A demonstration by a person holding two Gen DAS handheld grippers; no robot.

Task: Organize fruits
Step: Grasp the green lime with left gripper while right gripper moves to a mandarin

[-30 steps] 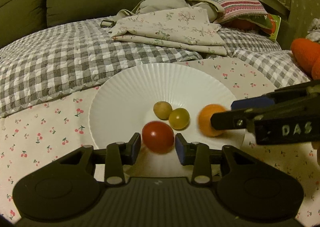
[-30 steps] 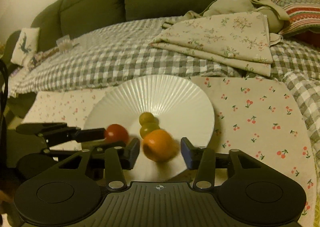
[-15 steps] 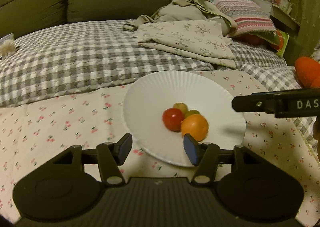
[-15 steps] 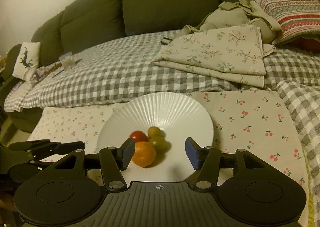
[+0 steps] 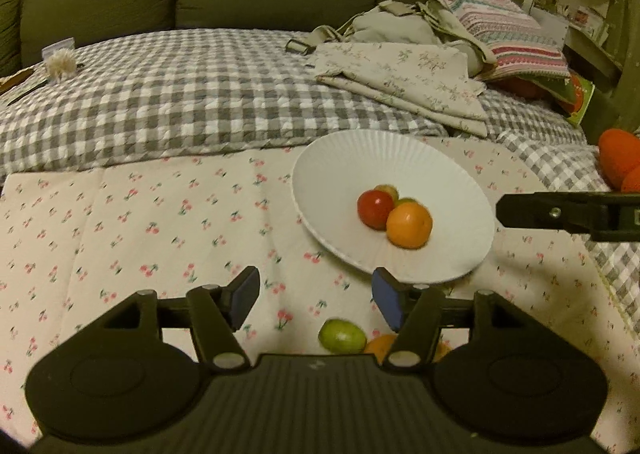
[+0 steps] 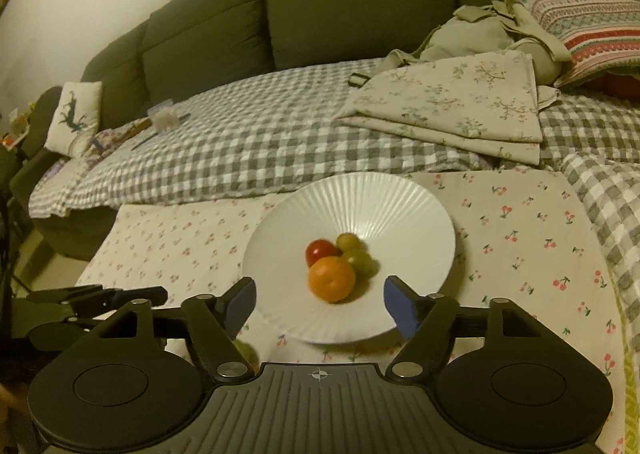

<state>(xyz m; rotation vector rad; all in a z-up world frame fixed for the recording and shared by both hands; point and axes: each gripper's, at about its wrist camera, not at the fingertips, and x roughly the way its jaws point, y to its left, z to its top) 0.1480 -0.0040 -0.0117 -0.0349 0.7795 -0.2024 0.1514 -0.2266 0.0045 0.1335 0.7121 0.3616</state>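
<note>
While both tools are held back from the white ribbed plate [image 6: 400, 213], four fruits are seen gathered at its middle. Taken from left to right in the right wrist view, a red tomato [image 6: 320, 250] lies at the left of the cluster, an orange [image 6: 332, 278] sits at the front touching it, a small yellow-green fruit [image 6: 347, 241] lies at the back, and a green fruit [image 6: 360, 260] is pressed against the orange on the right. The plate rests on a cherry-print cloth [image 6: 520, 238].

The left tool [image 5: 316, 294] is spread wide with nothing between its blue pads, short of the plate's near-left rim. A green fruit [image 5: 342, 336] and another orange one [image 5: 382, 346] lie on the cloth just beneath it. The right tool [image 6: 320, 304] is likewise spread and empty over the plate's near rim.

Compared with a second ago, the tomato and orange have been released onto the plate, and both tools have been drawn back from it.
</note>
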